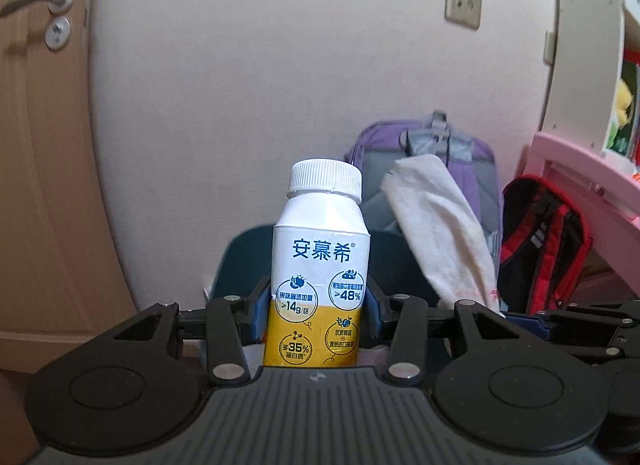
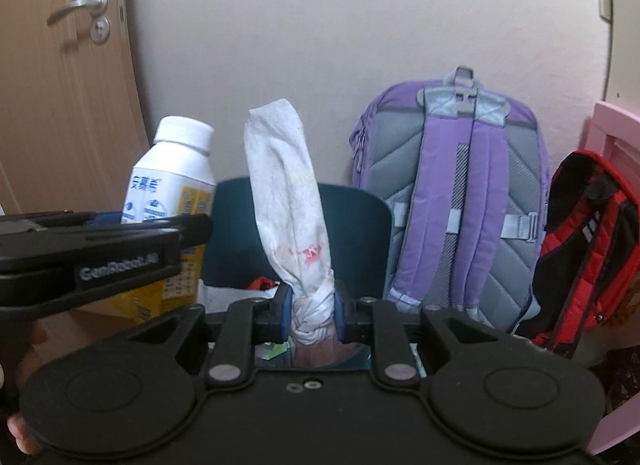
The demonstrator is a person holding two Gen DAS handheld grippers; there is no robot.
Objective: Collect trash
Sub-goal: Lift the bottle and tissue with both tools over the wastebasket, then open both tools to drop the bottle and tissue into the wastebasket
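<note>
My left gripper [image 1: 315, 311] is shut on a white and yellow drink bottle [image 1: 320, 265] with a white screw cap, held upright. The same bottle [image 2: 168, 189] shows at the left of the right wrist view, beside the left gripper's black body. My right gripper [image 2: 311, 311] is shut on a crumpled white tissue [image 2: 292, 201] with red stains, which stands up between the blue pads. That tissue [image 1: 440, 233] also leans in at the right of the left wrist view. Behind both sits a dark teal bin [image 2: 356, 225] holding paper scraps; its rim [image 1: 248, 241] peeks out behind the bottle.
A purple and grey backpack [image 2: 460, 201] leans on the beige wall. A red and black backpack [image 2: 588, 245] stands to its right, beside pink furniture [image 1: 568, 169]. A wooden door with a metal handle [image 2: 80, 5] is at the left. A wall socket [image 1: 463, 5] is above.
</note>
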